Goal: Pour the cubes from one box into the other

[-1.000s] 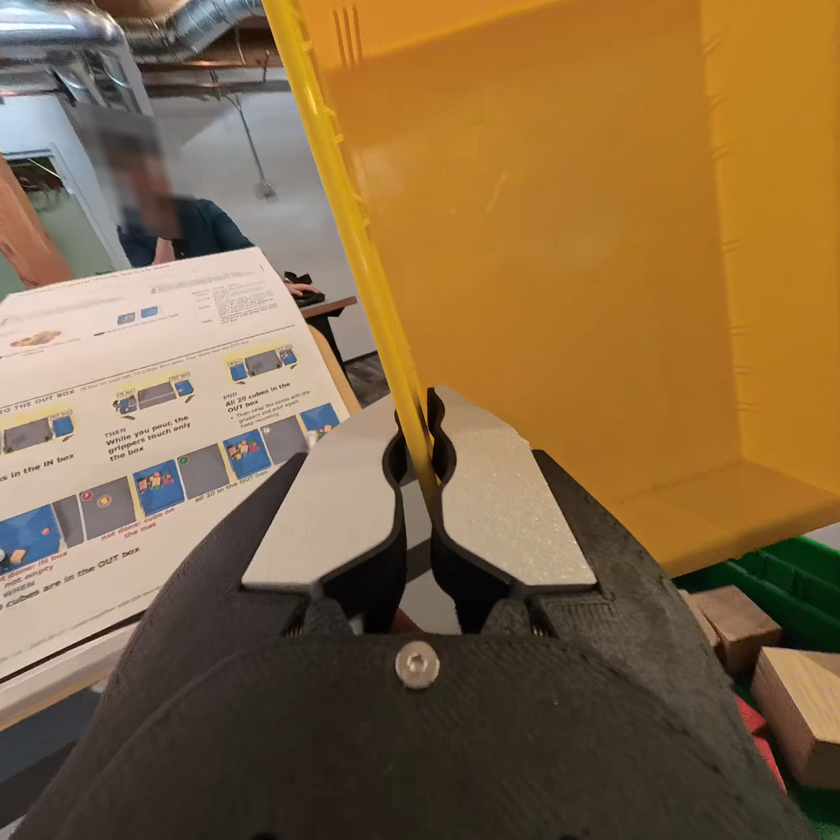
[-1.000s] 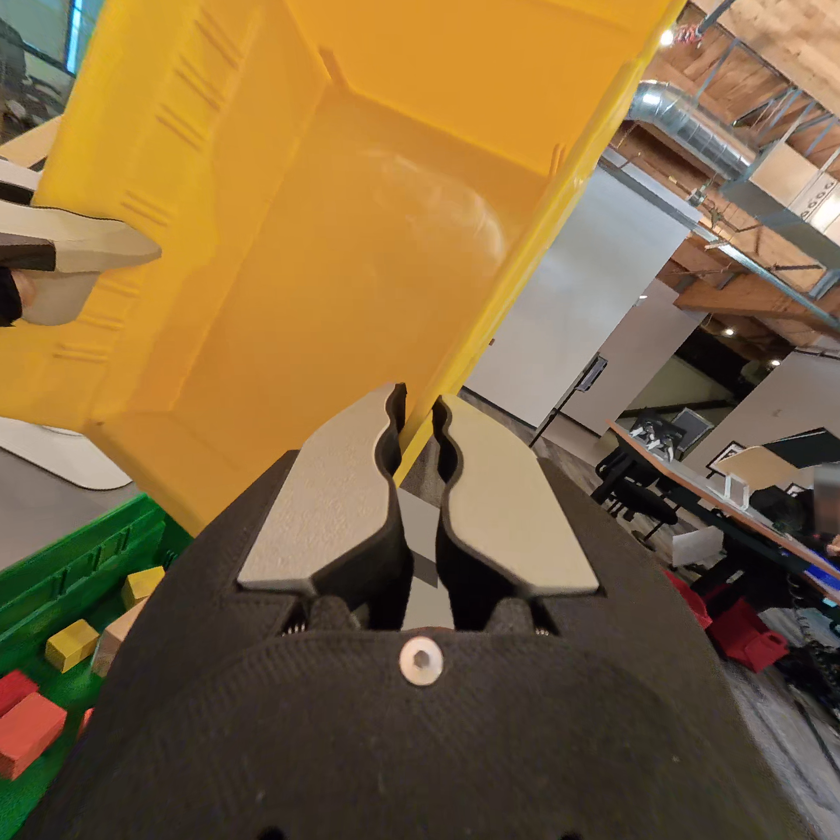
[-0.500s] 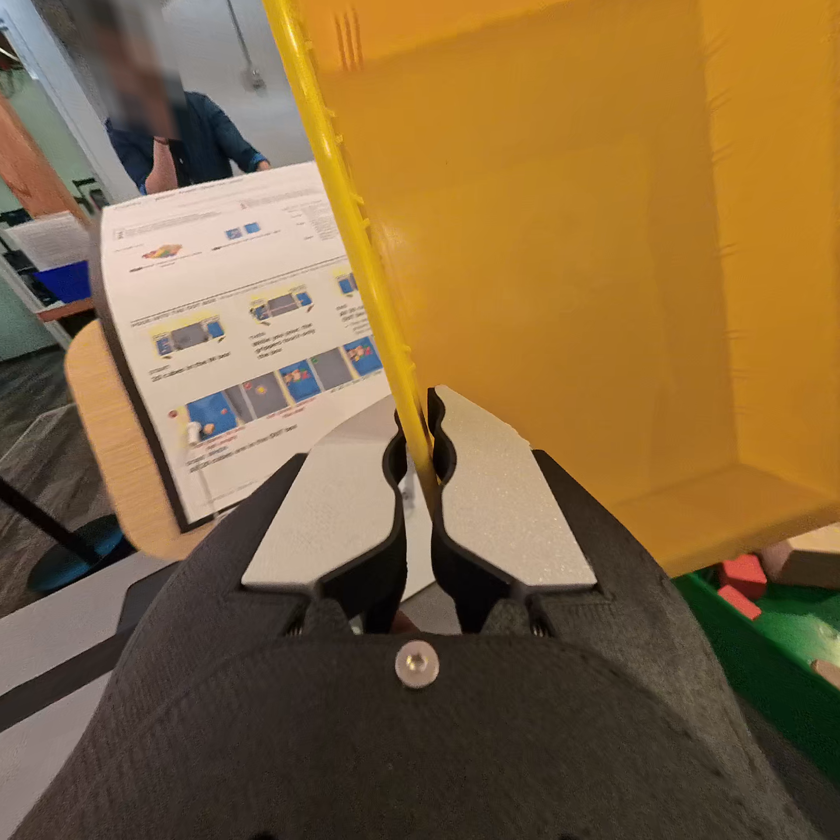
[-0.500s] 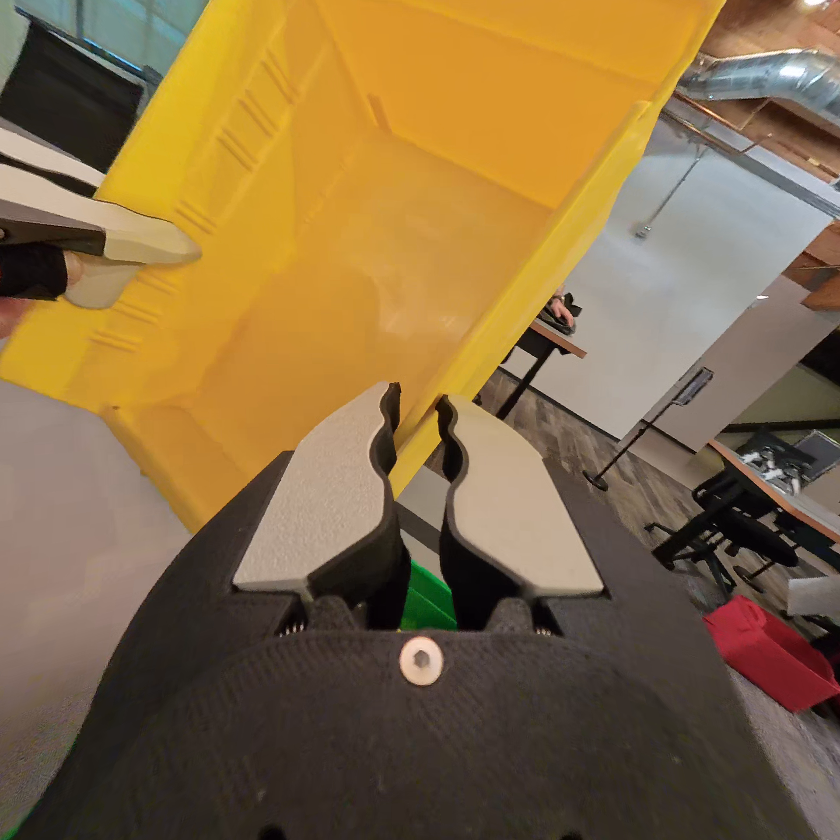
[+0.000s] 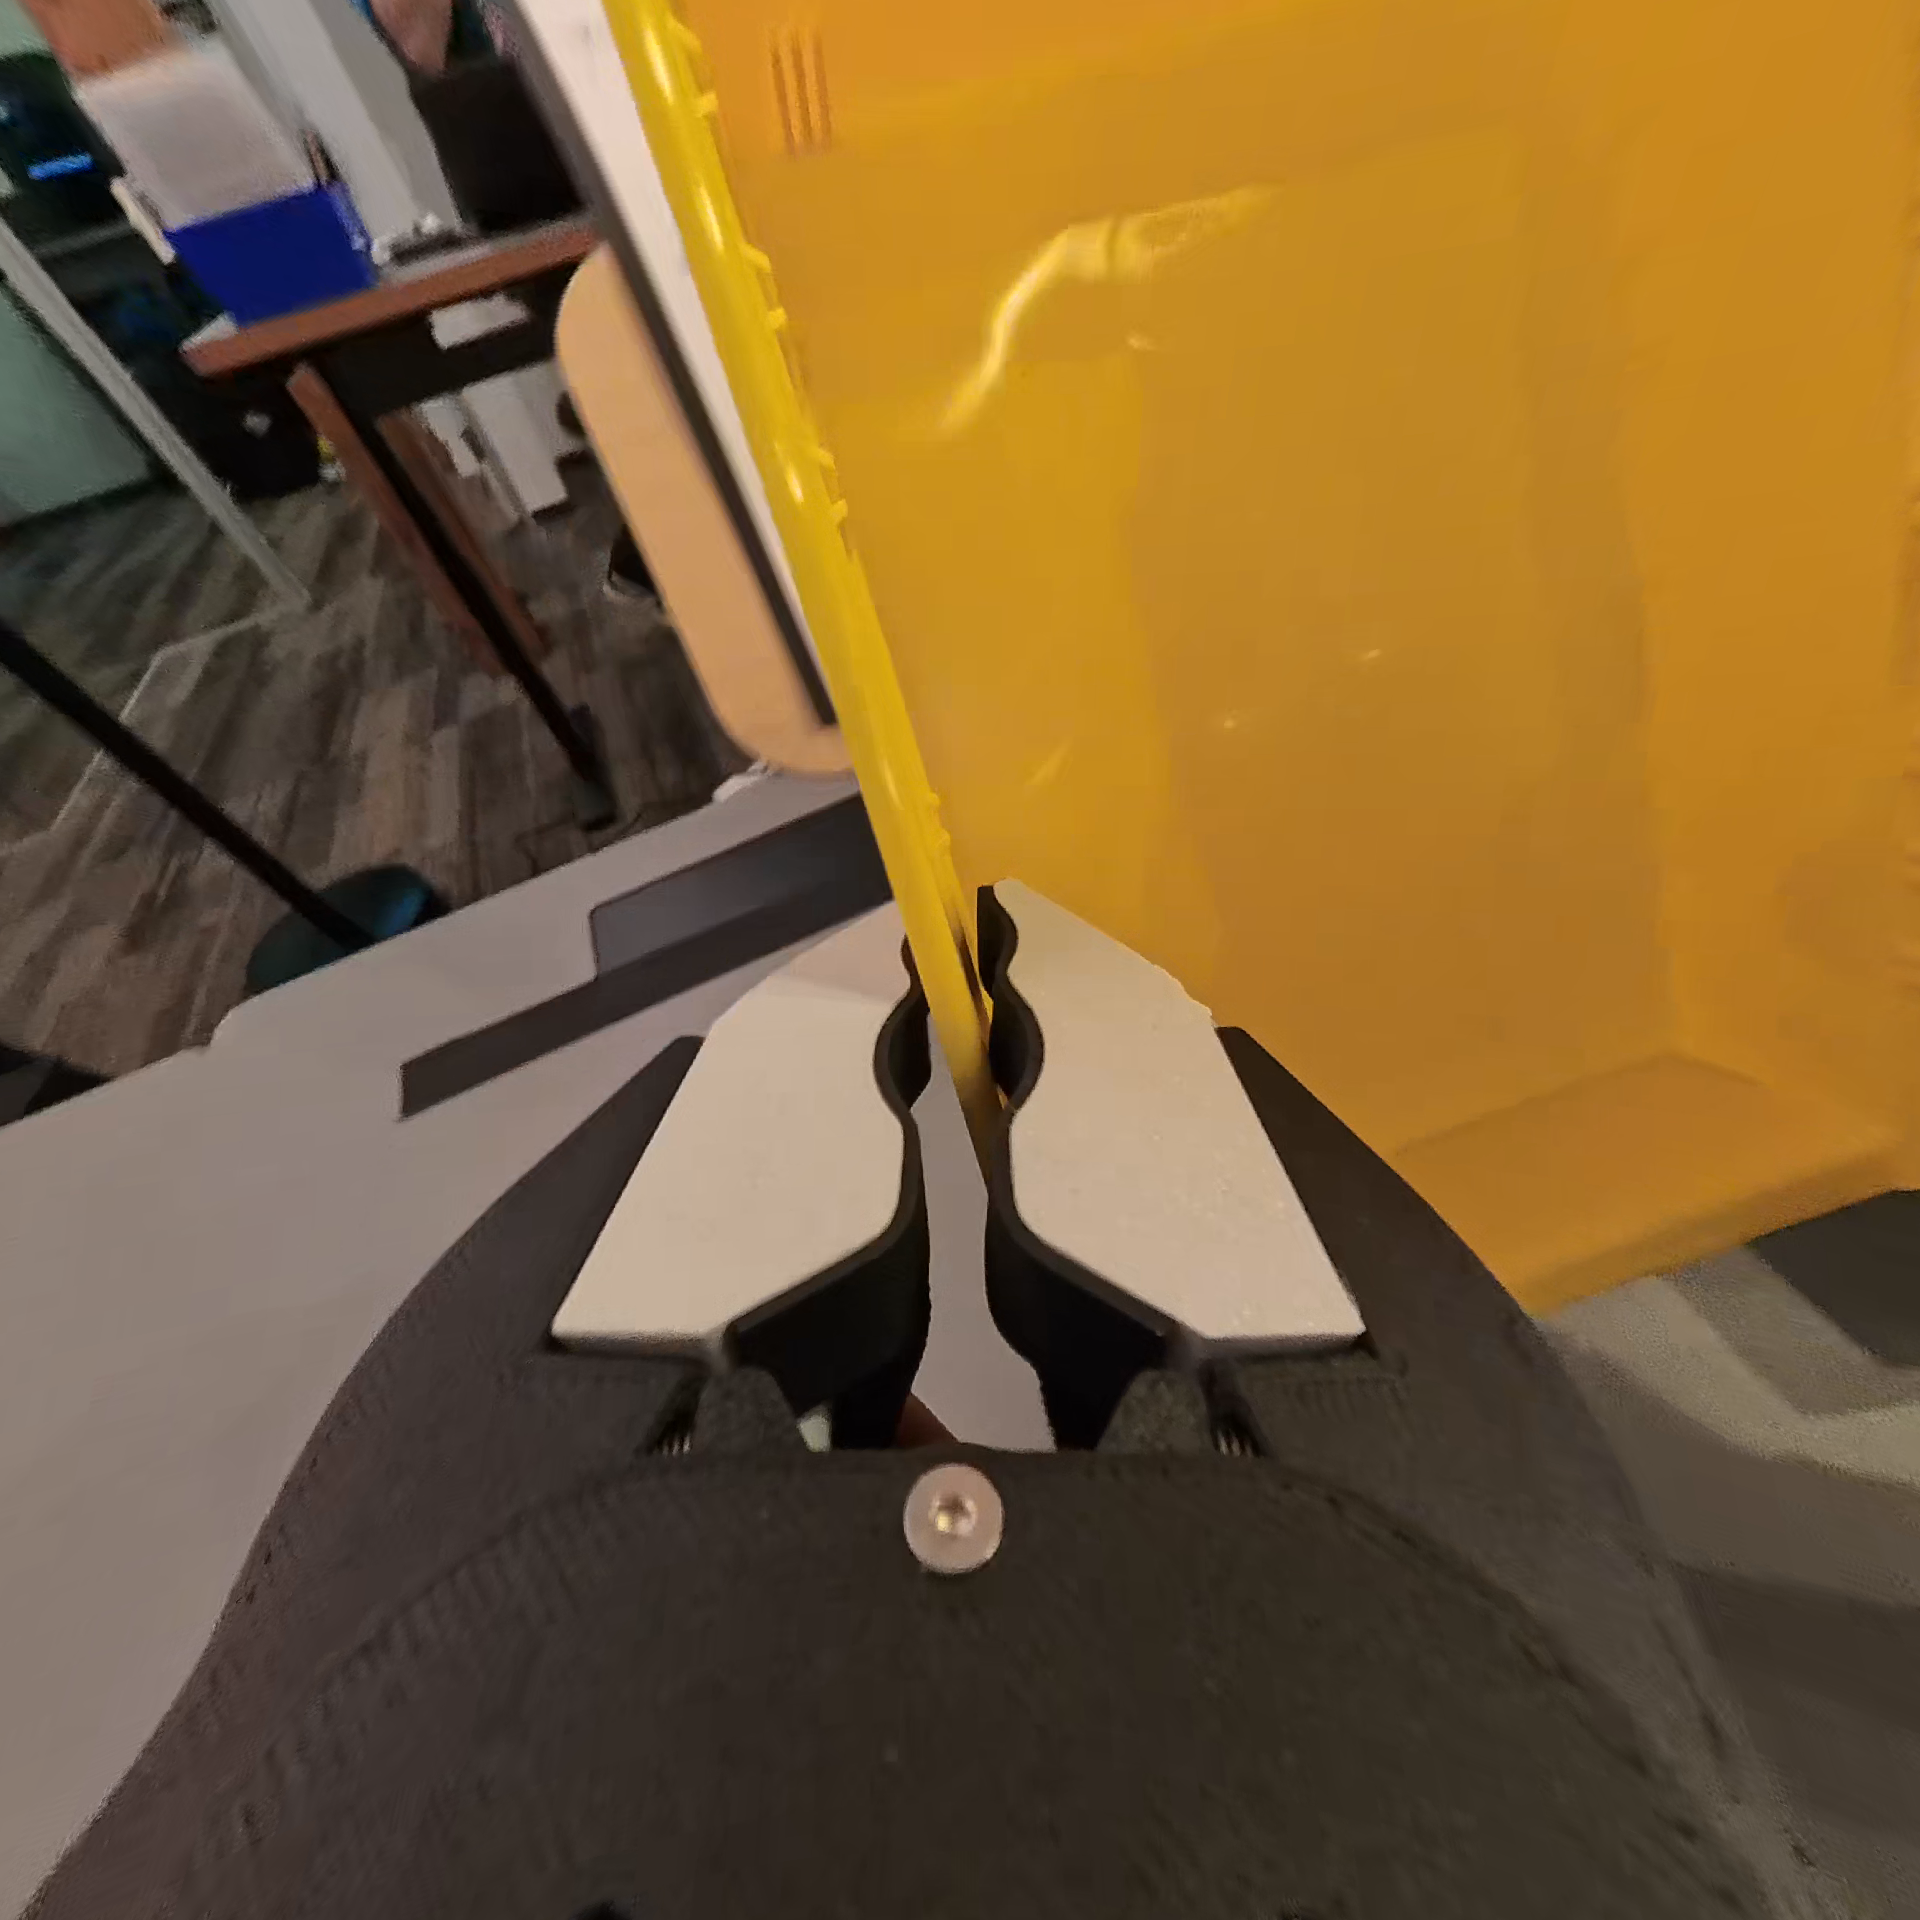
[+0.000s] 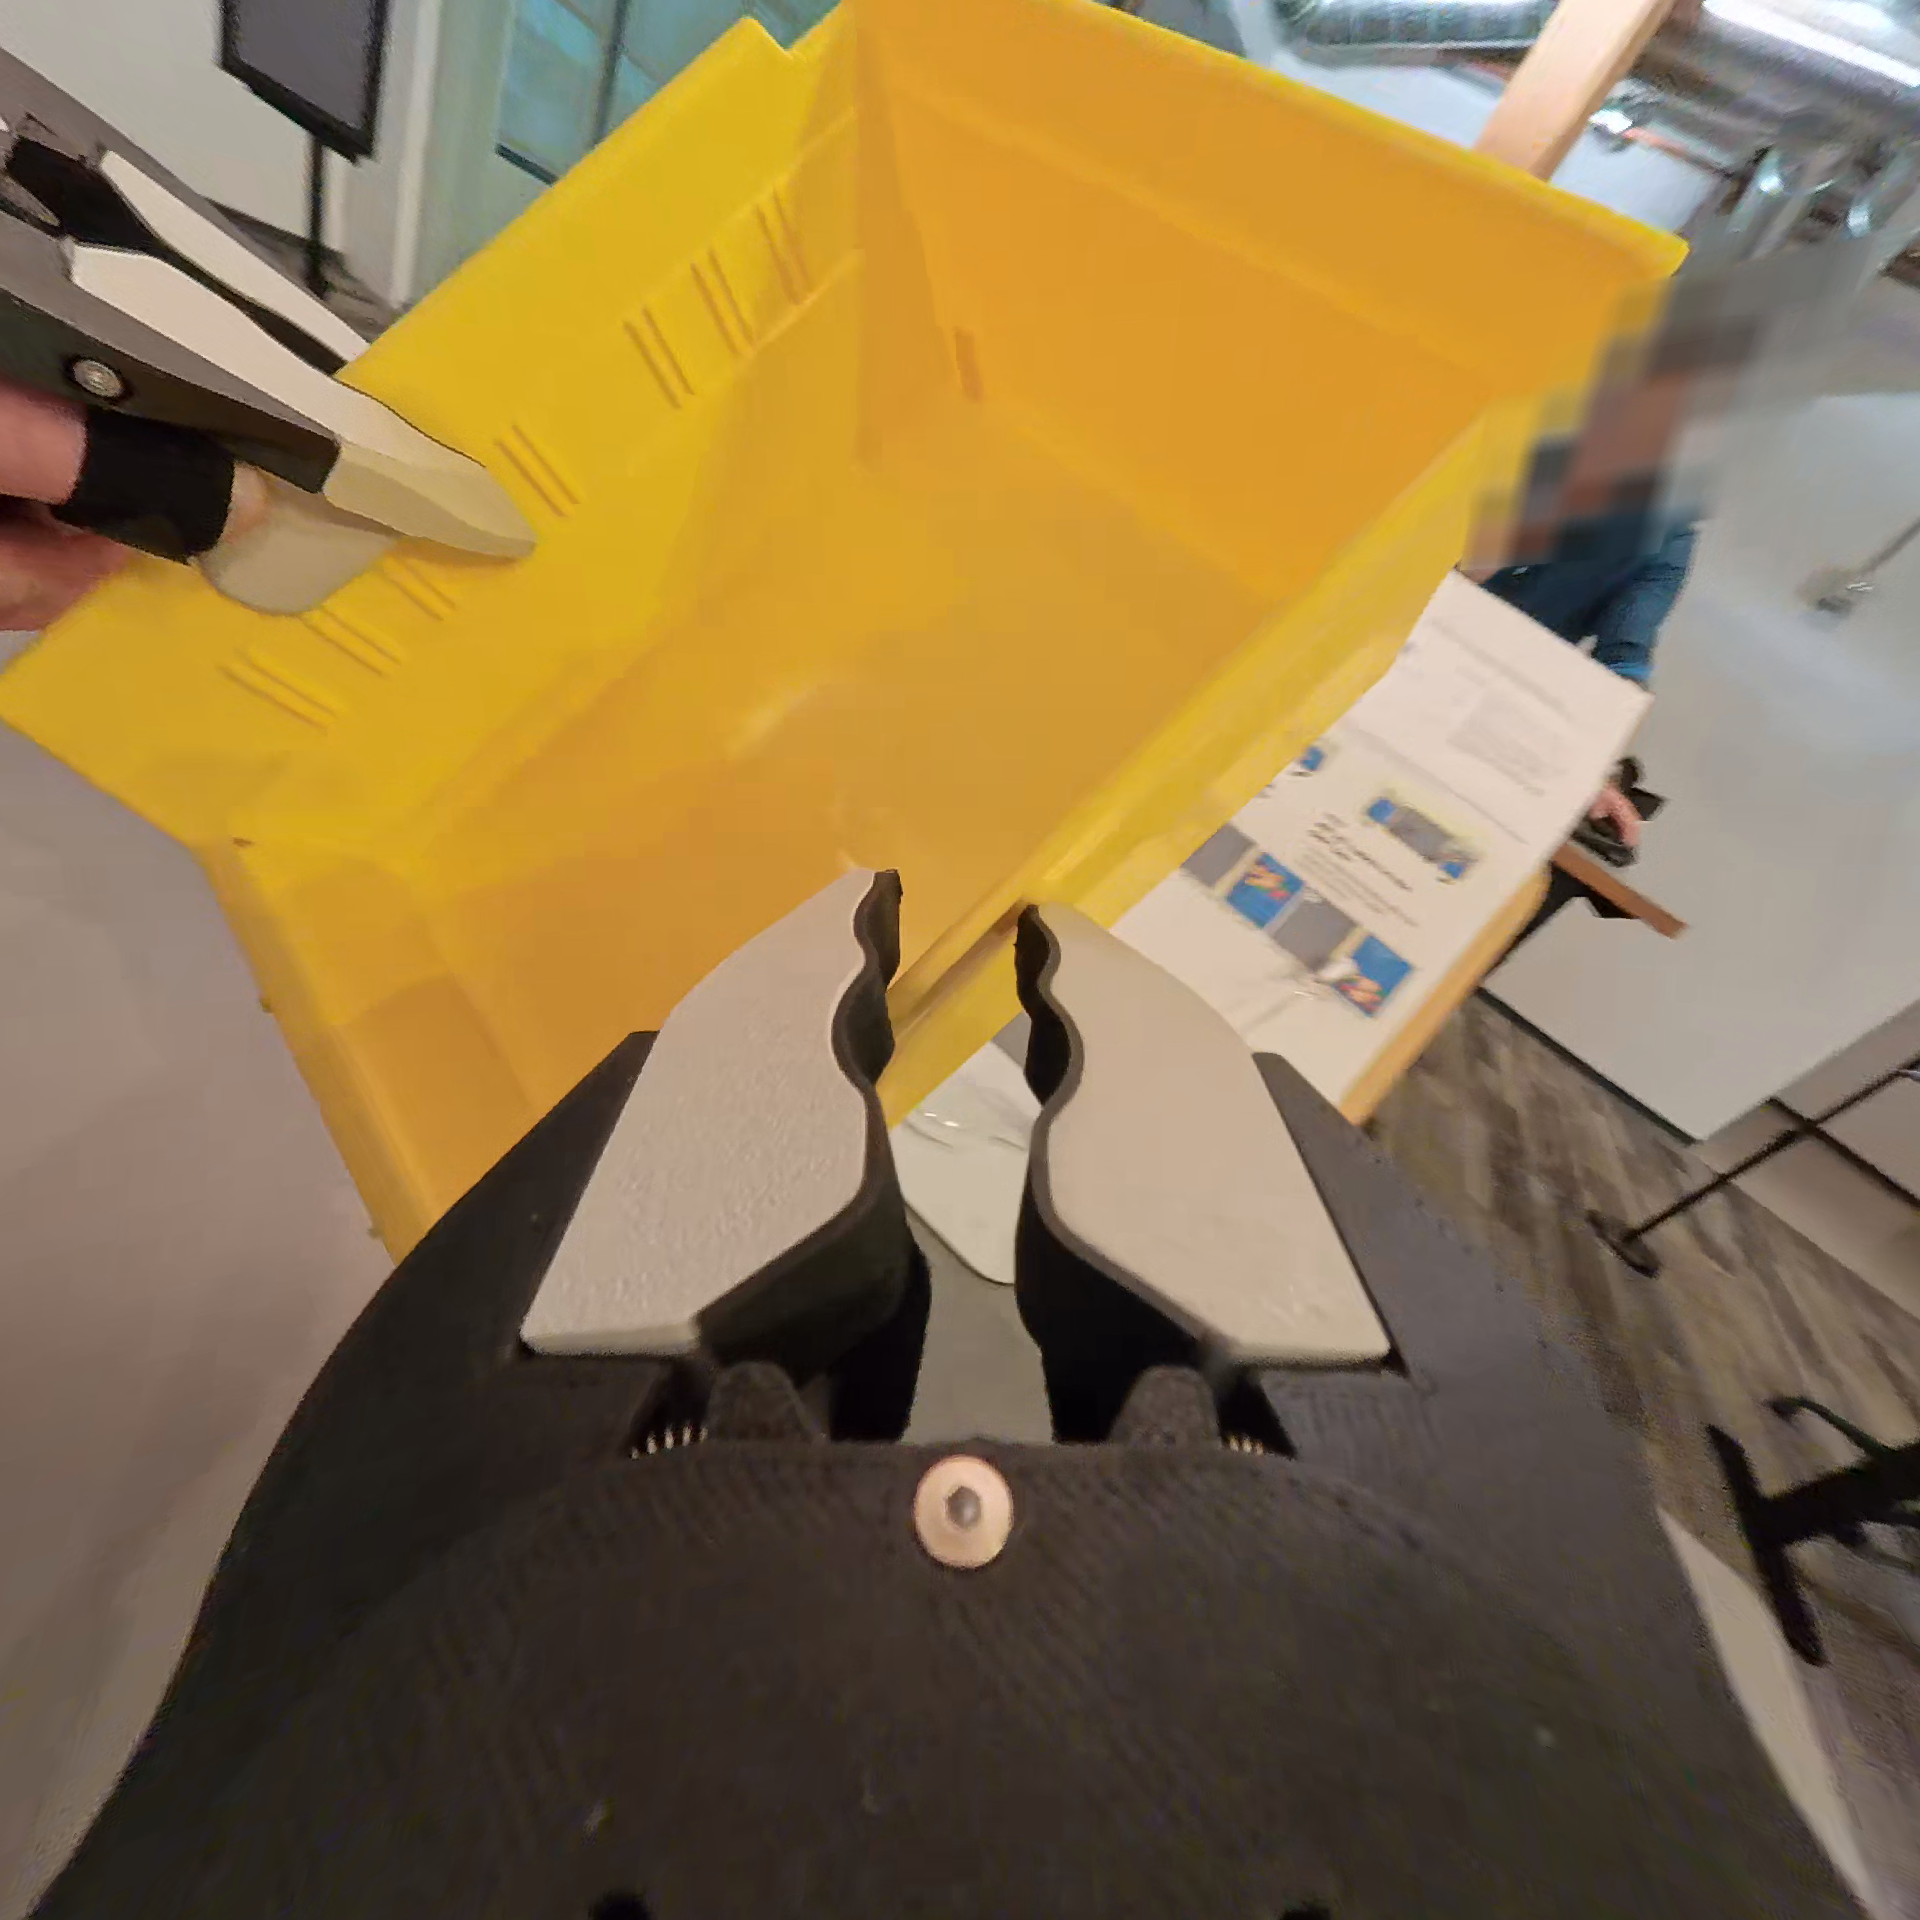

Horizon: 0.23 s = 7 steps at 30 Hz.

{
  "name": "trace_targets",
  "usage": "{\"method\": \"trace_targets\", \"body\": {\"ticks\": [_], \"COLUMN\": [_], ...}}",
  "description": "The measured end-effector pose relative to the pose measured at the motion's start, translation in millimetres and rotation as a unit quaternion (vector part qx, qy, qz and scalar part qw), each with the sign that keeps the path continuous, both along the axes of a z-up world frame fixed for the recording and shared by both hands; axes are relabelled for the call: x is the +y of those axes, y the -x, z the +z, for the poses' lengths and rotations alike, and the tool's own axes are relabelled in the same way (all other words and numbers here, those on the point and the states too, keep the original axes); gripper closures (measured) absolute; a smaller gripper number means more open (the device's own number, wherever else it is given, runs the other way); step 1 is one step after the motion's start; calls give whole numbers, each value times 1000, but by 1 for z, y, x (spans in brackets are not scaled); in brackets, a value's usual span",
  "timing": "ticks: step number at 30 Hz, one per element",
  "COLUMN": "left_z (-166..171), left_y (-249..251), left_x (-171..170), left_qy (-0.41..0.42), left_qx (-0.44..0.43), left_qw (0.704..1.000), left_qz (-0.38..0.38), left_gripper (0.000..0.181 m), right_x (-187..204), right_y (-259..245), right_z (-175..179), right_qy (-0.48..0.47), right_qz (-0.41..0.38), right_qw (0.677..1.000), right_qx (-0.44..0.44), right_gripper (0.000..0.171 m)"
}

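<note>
The yellow box [image 5: 1351, 623] is empty and held tilted over the grey table [image 5: 208, 1247]. My left gripper [image 5: 951, 920] is shut on the thin edge of its side wall. In the right wrist view the box [image 6: 935, 520] shows its open inside, and my right gripper [image 6: 956, 899] has the opposite rim between its jaws, which stand slightly apart with the rim against the left finger. The left gripper [image 6: 416, 540] shows at the far wall, held by a hand. The green box and the cubes are out of view.
A printed instruction board [image 6: 1403, 831] stands behind the table [image 6: 104, 1039], with a person behind it. In the left wrist view it shows edge-on [image 5: 665, 468]. A desk with a blue box [image 5: 270, 255] stands on the floor beyond. A chair base [image 6: 1818, 1507] is at right.
Both grippers have swung the yellow box away from the green box, which has left both views. The box now tips back toward level. The right jaws look a little wider.
</note>
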<state>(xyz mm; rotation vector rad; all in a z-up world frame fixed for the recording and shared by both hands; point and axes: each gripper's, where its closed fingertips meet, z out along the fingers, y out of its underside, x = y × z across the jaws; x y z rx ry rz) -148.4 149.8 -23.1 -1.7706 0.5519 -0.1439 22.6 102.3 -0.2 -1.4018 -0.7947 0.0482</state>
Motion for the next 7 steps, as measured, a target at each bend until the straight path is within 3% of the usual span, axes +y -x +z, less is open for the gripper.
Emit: {"method": "trace_targets", "body": {"ticks": [7], "left_z": [-32], "left_y": [78], "left_x": [-7], "left_qy": [100], "left_qx": [44], "left_qw": [994], "left_qz": [30], "left_gripper": [175], "right_x": [11], "right_y": [71], "right_z": [-41], "right_qy": [107], "right_qz": [56], "right_qw": [992], "right_qx": [43], "right_gripper": [153]}}
